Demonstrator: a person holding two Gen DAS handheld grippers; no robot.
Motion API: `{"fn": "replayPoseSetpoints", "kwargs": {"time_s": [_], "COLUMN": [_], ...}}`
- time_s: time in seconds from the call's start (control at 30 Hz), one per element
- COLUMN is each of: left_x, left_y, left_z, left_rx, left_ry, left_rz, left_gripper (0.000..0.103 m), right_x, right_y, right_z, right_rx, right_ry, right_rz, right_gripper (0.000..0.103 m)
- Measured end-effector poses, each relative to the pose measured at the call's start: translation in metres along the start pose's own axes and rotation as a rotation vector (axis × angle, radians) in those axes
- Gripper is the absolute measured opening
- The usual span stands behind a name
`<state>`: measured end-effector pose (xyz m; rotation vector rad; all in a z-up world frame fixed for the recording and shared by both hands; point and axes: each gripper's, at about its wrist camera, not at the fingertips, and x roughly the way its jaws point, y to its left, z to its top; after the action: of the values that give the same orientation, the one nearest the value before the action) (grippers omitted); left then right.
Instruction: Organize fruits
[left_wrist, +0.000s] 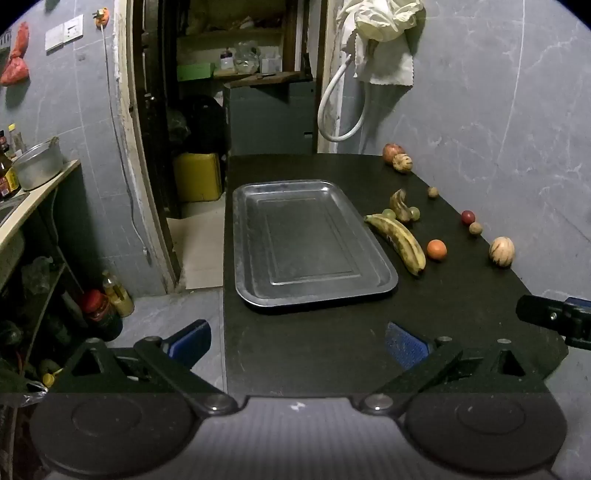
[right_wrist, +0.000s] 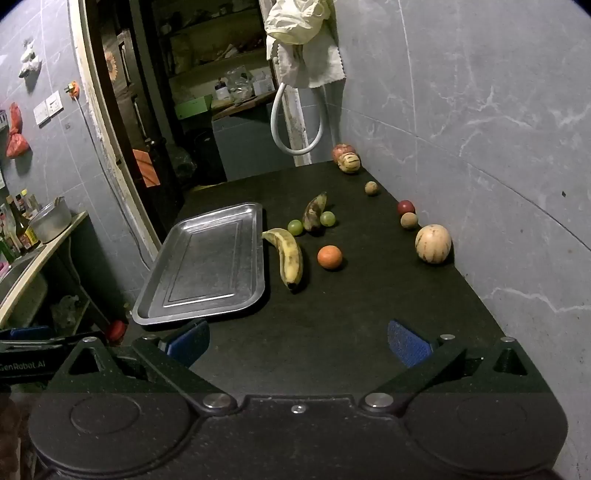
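While both of my grippers hang wide apart with nothing between their blue pads, every fruit lies loose on the black table (right_wrist: 332, 332) and the metal tray (right_wrist: 207, 258) is bare. My left gripper (left_wrist: 297, 341) points at the near end of the tray; my right gripper (right_wrist: 297, 341) faces the open tabletop short of the fruit.

I judge the work as not yet begun, and most of the risk sits in the round pieces. The orange (right_wrist: 329, 257) could roll if one pad nudges it before the other arrives. The two green grapes (right_wrist: 295, 226) sit tight against the small browned banana (right_wrist: 314, 212), so reaching for one may push the others. The large yellow banana (right_wrist: 288, 256) lies just beside the tray's edge, its tip near the rim; a clumsy pinch across its curve could spin it or knock the tray.

That tray worries me too: in the right wrist view its near left corner looks to overhang the table edge, so a hard drop there might tip it. The striped melon (right_wrist: 433, 243) rests near the wall and looks broad and smooth; I cannot tell whether my jaws span it comfortably, and a slip could send it off the table. The small red fruit (right_wrist: 405, 207) and brown ball (right_wrist: 409, 220) touch each other and may scatter.
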<state>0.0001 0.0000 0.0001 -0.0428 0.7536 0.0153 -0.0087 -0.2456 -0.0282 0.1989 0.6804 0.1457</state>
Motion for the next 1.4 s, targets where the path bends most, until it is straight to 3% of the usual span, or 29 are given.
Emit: {"fn": "replayPoseSetpoints", "kwargs": {"time_s": [1.4], "left_x": [0.0023], "left_y": [0.001], "left_z": [-0.0053], "left_rx": [0.0], "left_ry": [0.014], "left_rz": [0.005], "left_gripper": [0.102], "right_x": [0.0], "right_y": [-0.0061], "right_z": [0.0003], "right_rx": [0.011], "right_ry": [0.005], "right_rz": [0.003], "right_gripper": [0.102]}}
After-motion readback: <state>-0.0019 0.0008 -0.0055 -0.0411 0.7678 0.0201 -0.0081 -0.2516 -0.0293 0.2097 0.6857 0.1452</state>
